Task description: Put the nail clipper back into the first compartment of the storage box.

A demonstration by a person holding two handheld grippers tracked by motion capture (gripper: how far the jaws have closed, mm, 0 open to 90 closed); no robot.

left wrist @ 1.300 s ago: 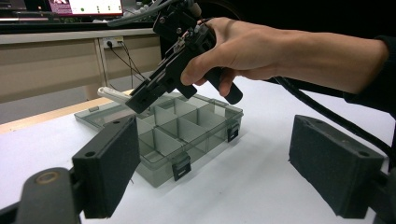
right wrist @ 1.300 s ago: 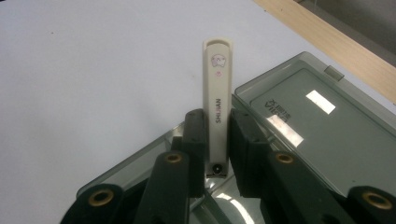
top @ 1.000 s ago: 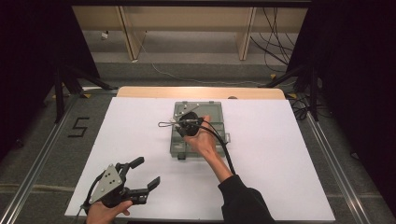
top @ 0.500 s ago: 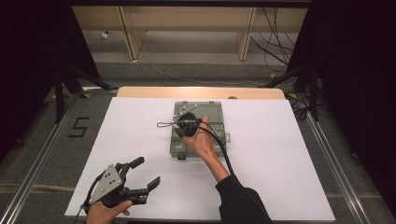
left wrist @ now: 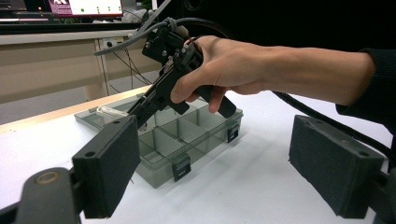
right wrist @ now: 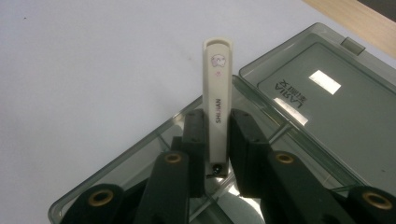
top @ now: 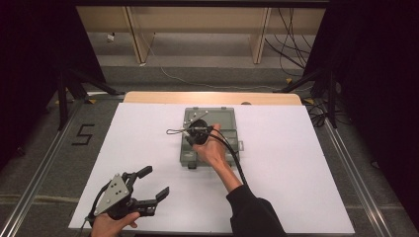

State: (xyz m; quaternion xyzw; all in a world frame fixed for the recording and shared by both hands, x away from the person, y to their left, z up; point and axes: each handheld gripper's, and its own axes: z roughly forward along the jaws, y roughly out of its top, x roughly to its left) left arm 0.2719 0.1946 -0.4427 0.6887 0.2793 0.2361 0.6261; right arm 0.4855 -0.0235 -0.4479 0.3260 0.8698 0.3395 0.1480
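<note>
Lettering reading "SHIJIAN" runs down the cream nail clipper (right wrist: 217, 100) that the right tool (right wrist: 216, 140) has clamped between its two black jaws, which press on the clipper's sides near its lower end while the rest stands up past them; a small round pink-and-white emblem sits near the clipper's top. Behind it lies the flipped-open lid (right wrist: 336, 98) of a smoky grey compartment box (top: 207, 138), and the moulded word "LARIA" shows upside down on that lid beside a line of smaller characters too fine to read. From the high view the box sits near the middle of the white-covered bench (top: 296, 163), its lid lying flat on the far side, and the person's right hand (top: 212, 150) holds the right tool over the box's divided trays, the clipper's thin lever end poking out toward the left over the box's edge. The left tool (top: 153, 183) rests low at the near left corner of the bench in the person's left hand (top: 111, 227), its jaws spread wide with nothing between them; its own view looks across the bench between those padded jaws to the box's front latches. On the floor left of the bench a black mark reads "5" (top: 83, 134).
</note>
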